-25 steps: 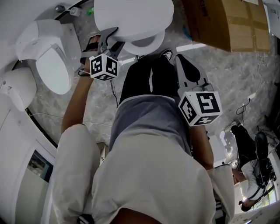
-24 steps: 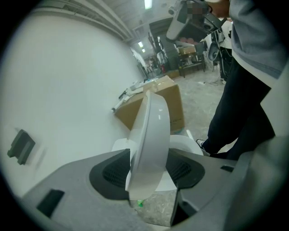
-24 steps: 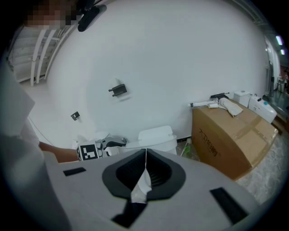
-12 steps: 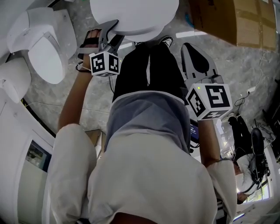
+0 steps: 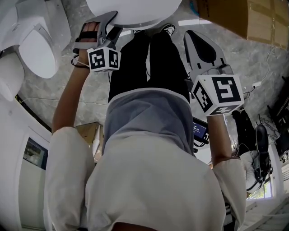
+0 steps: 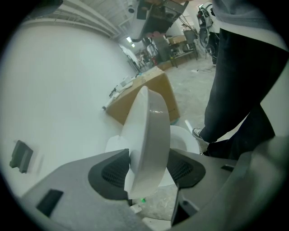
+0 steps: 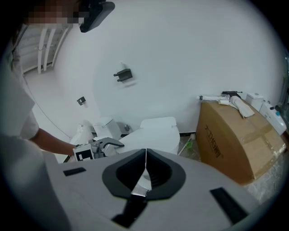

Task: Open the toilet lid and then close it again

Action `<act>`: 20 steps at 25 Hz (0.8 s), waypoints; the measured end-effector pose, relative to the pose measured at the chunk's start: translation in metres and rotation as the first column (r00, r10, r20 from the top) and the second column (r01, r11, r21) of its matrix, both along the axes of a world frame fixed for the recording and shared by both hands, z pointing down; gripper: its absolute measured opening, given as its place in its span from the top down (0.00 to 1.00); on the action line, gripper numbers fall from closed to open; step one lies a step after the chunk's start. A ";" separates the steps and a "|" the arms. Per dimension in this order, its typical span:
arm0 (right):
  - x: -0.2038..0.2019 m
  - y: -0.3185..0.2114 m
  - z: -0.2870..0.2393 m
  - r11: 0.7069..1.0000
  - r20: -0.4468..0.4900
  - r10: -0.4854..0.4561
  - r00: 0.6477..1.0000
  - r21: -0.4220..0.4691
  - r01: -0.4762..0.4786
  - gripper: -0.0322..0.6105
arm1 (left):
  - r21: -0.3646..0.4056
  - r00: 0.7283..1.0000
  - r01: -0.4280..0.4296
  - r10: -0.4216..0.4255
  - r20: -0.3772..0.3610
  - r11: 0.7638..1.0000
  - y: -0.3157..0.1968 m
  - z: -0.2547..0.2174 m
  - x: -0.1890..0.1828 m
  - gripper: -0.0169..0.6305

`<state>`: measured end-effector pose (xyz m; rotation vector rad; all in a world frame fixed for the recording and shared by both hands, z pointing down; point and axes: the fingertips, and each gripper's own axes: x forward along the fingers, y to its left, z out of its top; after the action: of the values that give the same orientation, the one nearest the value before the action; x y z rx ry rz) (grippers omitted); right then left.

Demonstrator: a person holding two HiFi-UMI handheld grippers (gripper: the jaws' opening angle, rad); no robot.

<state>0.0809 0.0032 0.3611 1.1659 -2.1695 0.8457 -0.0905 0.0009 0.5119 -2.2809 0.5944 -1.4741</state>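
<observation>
The white toilet lid (image 5: 135, 11) is at the top of the head view, lying low over the bowl. My left gripper (image 5: 110, 25) grips its front left edge. In the left gripper view the lid's rim (image 6: 149, 135) stands between both dark pads, which press on it, and the white seat (image 6: 183, 137) shows just behind. The right gripper view shows the same lid (image 7: 153, 135) nearly flat, with the left gripper (image 7: 108, 143) at its edge. My right gripper (image 5: 192, 36) hangs to the right of the toilet, apart from it. Its jaws (image 7: 145, 169) are shut with nothing between them.
A second white toilet (image 5: 38, 40) stands at the left. A large cardboard box (image 5: 253, 18) sits to the right of the toilet, against the white wall (image 7: 189, 54). The person's legs in black trousers (image 5: 144, 63) stand directly in front of the bowl on the marbled floor.
The lid has come down over the seat, whose ring no longer shows beneath it. My left gripper has gone down with the lid in its grip. The right gripper has sunk slightly.
</observation>
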 end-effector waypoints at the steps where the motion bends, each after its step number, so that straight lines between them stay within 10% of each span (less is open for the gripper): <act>1: -0.001 0.001 0.002 1.000 -0.001 -0.008 1.000 -0.005 0.008 0.93 | 0.004 1.000 0.001 -0.001 0.008 1.000 0.003 0.002 0.001 0.62; 20: -0.007 0.019 0.047 0.992 -0.007 -0.105 0.994 -0.072 0.104 0.93 | 0.015 0.990 -0.041 0.039 0.134 0.999 0.040 0.055 0.006 0.59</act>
<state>0.0738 0.0225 0.4081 1.0101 -2.1528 0.8626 -0.0849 0.0411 0.5665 -2.1476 0.5179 -1.5803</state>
